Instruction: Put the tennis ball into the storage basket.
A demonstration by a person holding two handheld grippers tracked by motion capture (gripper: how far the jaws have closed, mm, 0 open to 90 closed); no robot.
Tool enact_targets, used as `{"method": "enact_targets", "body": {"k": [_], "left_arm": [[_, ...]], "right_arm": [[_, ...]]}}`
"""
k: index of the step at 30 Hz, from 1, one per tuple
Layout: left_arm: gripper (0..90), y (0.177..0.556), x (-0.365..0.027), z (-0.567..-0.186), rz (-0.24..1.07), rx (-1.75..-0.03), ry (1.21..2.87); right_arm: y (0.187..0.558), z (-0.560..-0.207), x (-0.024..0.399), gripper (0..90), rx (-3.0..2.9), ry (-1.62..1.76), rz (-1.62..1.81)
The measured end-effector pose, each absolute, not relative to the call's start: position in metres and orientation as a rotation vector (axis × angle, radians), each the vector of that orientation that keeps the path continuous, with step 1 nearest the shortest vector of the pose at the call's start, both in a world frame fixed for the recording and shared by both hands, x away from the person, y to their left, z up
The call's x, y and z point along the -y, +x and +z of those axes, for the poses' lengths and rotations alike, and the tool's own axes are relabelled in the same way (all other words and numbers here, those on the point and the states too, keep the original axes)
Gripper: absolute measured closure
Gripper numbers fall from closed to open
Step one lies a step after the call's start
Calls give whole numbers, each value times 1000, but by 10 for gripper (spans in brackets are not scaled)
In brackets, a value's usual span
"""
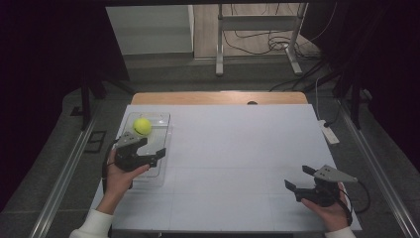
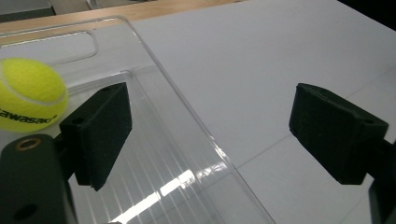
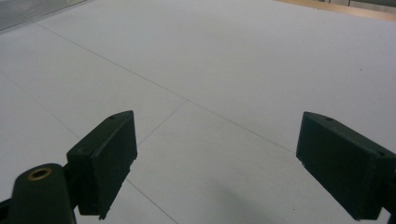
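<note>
At the left side of the white surface (image 1: 237, 148), a round yellow-green tennis ball (image 1: 142, 126) lies in the far end of a clear rectangular plastic tray (image 1: 166, 130). The left tongs (image 1: 148, 148) hover over the tray's middle, just on the near side of the ball and apart from it. Their jaws stand released with nothing between them. In the left gripper view the ball (image 2: 29, 93) sits up and to the left of the left-hand black jaw, outside the gap, while the tray's transparent side wall (image 2: 187, 121) runs diagonally between the two jaws; the right-hand jaw hangs over bare surface beyond that wall. The person's left hand (image 1: 119, 176) grips the tool from below. The right tongs (image 1: 299, 178) rest low at the near right of the surface, well apart from ball and tray, jaws released and holding nothing, with plain white sheet between them.
</note>
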State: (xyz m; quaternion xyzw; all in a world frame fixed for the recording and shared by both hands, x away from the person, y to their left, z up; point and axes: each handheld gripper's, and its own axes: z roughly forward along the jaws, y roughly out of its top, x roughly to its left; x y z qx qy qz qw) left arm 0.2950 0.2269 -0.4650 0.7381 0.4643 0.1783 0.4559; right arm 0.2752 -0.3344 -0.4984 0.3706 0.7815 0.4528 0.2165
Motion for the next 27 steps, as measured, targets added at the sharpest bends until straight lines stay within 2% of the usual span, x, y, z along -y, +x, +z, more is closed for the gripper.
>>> {"method": "enact_targets", "body": {"k": [15,27], "left_arm": [[143,263,-220,-479,442,-1104,1836],[141,260,-219,-483,434,-1101,1835]], "right_arm": [[275,-498,333,129,-2167,1019,1262],[275,-498,333,129,-2169,1018,1265]]}}
